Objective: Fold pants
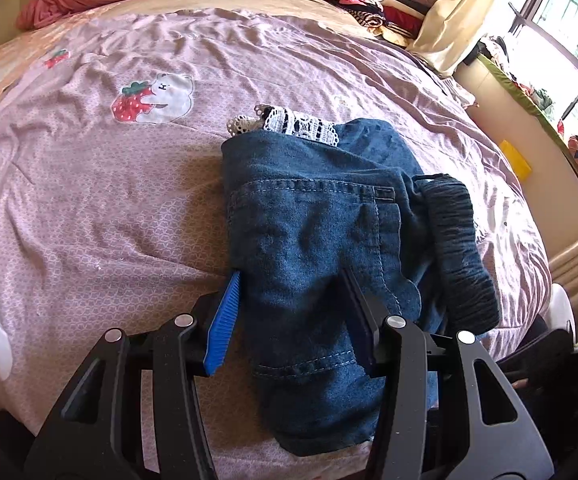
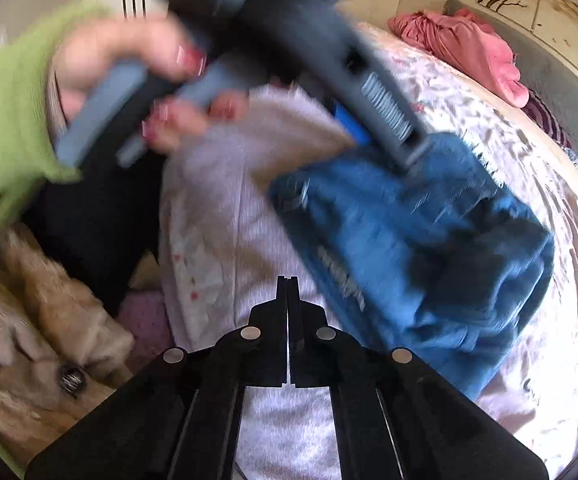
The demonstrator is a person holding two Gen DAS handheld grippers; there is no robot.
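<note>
Pants [image 1: 313, 248]: folded denim bundle on the bed's pink sheet [image 1: 109, 208], near its front edge — lace trim at the far end.
Left claw [image 1: 289, 312]: pads clamped on the bundle's near fold.
Right claw [image 2: 288, 280]: fingers pressed together, empty, above the sheet beside the pants.
Open room: bare sheet to the left.
Right view only: hand [image 2: 129, 76] in green sleeve gripping the left tool — blurred.

left gripper [image 1: 293, 280] angled steeply down, jaws partly spread, pants [image 1: 309, 240] between its blue pads, gripped I think, right gripper [image 2: 288, 280] clamped shut on nothing, left hand [image 2: 129, 80] in a green sleeve [image 2: 5, 104] at 10 o'clock in the right wrist view
</note>
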